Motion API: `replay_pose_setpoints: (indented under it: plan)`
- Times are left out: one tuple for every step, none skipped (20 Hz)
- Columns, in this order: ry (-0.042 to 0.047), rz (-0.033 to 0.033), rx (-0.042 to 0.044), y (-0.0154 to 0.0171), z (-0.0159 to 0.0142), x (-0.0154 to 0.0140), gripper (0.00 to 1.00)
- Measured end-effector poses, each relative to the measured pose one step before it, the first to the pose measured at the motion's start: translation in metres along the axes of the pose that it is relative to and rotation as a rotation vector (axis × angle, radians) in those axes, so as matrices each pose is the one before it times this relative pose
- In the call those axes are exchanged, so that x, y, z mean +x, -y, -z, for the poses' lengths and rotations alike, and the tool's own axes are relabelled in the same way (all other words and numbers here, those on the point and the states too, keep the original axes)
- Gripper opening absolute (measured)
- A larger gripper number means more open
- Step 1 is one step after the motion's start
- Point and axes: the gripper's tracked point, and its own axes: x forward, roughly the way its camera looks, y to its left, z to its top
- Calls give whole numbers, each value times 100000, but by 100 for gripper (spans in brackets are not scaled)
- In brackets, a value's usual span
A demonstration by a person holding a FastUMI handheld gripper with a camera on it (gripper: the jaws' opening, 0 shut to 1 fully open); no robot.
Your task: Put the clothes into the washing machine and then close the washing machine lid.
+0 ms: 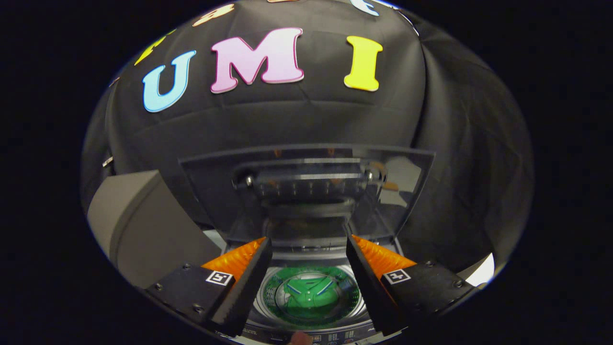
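The gripper [309, 261] hangs above the washing machine [306, 330] with its fingers spread wide and nothing between them. Down between them, inside the drum, lies one green garment [309, 293], so the clothes part looks done. Now for the lid [306, 187]: one clear lid, standing upright straight ahead of the fingers and above them, hinged at the back, its long edge running crosswise to the fingers. The closing move, I'd judge, means reaching up and forward to that top edge. One grey box [143, 225] stands just beside the machine.
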Motion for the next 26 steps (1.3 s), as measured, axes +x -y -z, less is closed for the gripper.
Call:
replay_pose_setpoints:
  plan:
    - [2137,-350,-211,-160,-1559,-205,98]
    - [3183,-664,-466,-190,-1662,-99,98]
    - [1929,-408,-566,-59,-1303,-275,98]
    - [1892,-237,-896,-128,-1557,-220,98]
    - [1021,-255,-682,-29,-1161,-23,98]
    - [1186,-519,-394,-227,-1020,27,98]
    - [1737,7,-1073,-121,-1083,4,98]
    - [831,-112,-413,-6,-739,441,98]
    - [864,-287,-47,-40,-467,383,98]
    - [40,-209,320,-76,-253,288,98]
    - [694,-268,433,-181,-479,216,98]
    - [613,-460,585,-71,-556,439,98]
    - [21,-148,408,114,2,284,98]
    - [449,-9,290,163,-144,674,98]
    - [-835,180,1149,179,-96,828,98]
    - [-1037,-368,1335,40,-7,1040,98]
    - [-256,-433,1572,22,44,1153,98]
    - [-1541,244,1249,234,401,835,98]
    - [-1628,846,552,203,397,1123,99]
    - [-3745,-181,1254,0,444,1186,98]
    - [-2658,-365,-75,-106,520,747,98]
    - [-1330,-29,73,34,774,715,99]
    - [267,126,-111,-65,-7,260,99]
    - [356,-212,392,8,-82,-140,99]
    - [-197,349,446,89,45,-73,100]
    - [94,375,-184,30,104,-47,100]
